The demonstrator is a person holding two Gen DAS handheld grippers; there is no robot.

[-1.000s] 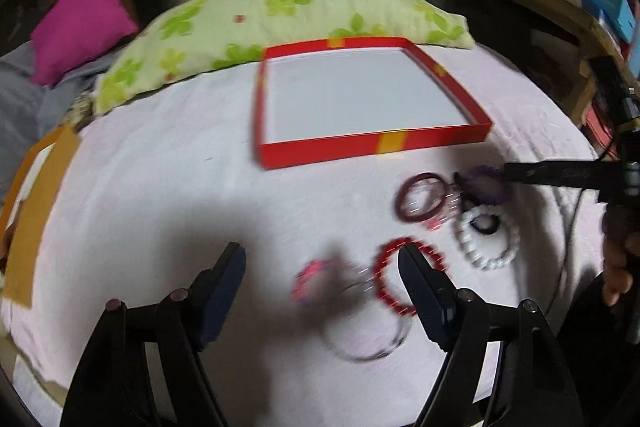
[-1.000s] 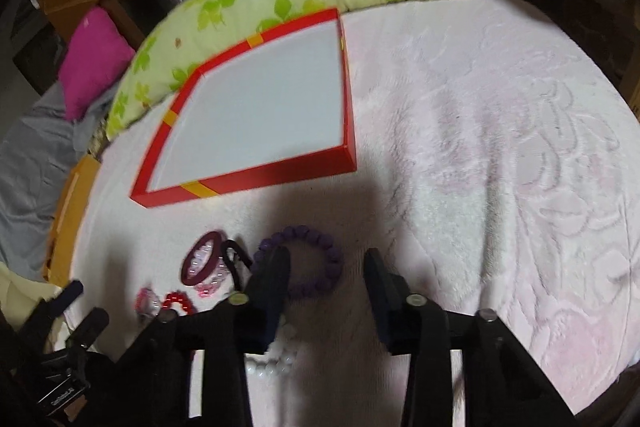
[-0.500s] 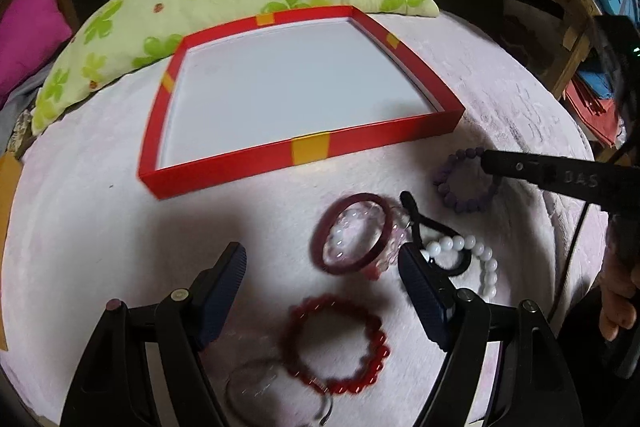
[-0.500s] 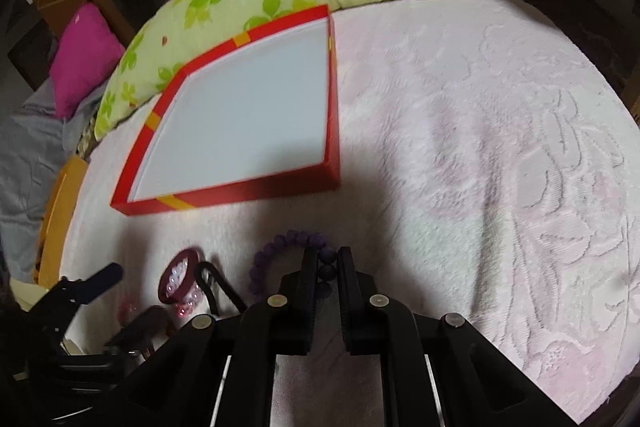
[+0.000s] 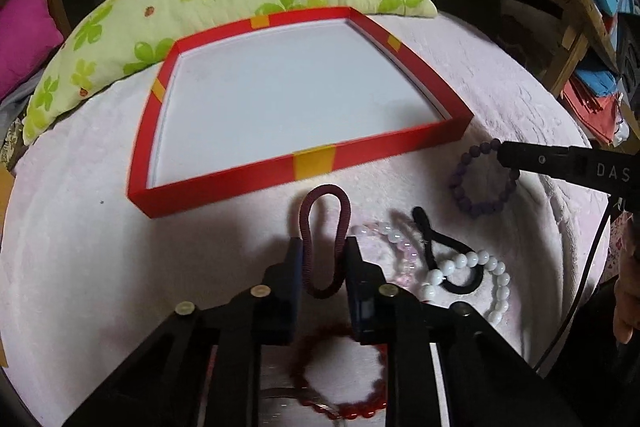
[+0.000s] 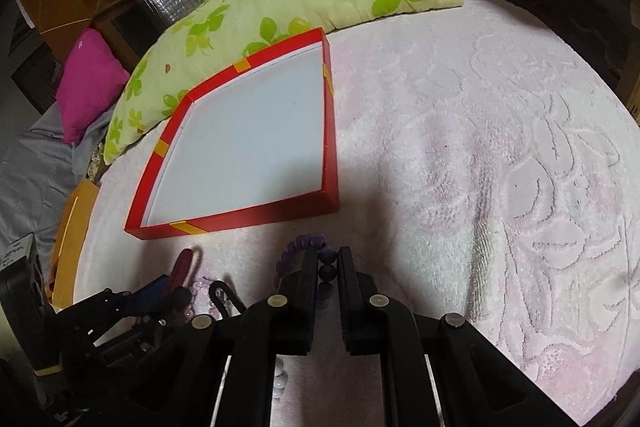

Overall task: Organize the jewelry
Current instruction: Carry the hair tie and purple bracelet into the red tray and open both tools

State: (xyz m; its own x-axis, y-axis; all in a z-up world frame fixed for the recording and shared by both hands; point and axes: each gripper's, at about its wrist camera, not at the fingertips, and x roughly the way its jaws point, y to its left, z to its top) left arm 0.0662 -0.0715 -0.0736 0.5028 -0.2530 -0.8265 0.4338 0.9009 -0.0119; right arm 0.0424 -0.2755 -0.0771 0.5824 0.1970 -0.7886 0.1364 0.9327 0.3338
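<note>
While left fingers just closed, squeezing maroon hair tie, right fingers clamp purple bracelet.

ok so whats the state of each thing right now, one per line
left gripper: jaws just closed on the maroon hair tie
maroon hair tie: pinched into a narrow loop
right gripper: shut on the purple bead bracelet
purple bead bracelet: clamped at one edge
red box: open, nothing inside
white bead bracelet: loose on the blanket
black hair tie: loose
</note>
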